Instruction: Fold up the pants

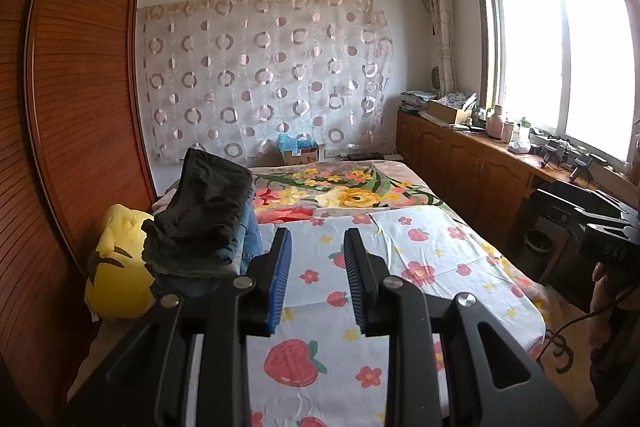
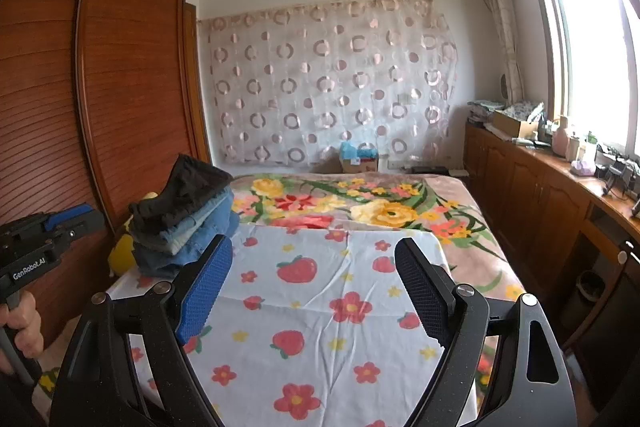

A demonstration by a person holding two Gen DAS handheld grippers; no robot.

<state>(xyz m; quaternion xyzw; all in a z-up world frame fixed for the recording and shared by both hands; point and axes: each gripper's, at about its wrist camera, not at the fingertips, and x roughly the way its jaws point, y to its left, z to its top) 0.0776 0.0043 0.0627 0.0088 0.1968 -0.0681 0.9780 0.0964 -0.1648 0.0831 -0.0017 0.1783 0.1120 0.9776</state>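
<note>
A stack of folded pants (image 1: 204, 211) (image 2: 184, 215) sits at the left edge of the bed, a dark pair on top of several blue jeans. My left gripper (image 1: 318, 239) hovers over the strawberry-print sheet (image 1: 320, 291) just right of the stack, its jaws a narrow gap apart with nothing between them. My right gripper (image 2: 314, 247) stands wide open over the same sheet (image 2: 320, 307), empty. Neither gripper touches the stack. No unfolded pants show on the sheet.
A wooden wardrobe (image 1: 80, 107) lines the left side, with a yellow plush (image 1: 120, 267) against it below the stack. A floral blanket (image 2: 360, 203) covers the far half of the bed. A cardboard box (image 2: 358, 159) stands beyond it. Cluttered cabinets (image 2: 540, 179) run under the window. A hand (image 2: 20, 323) grips the left tool's handle.
</note>
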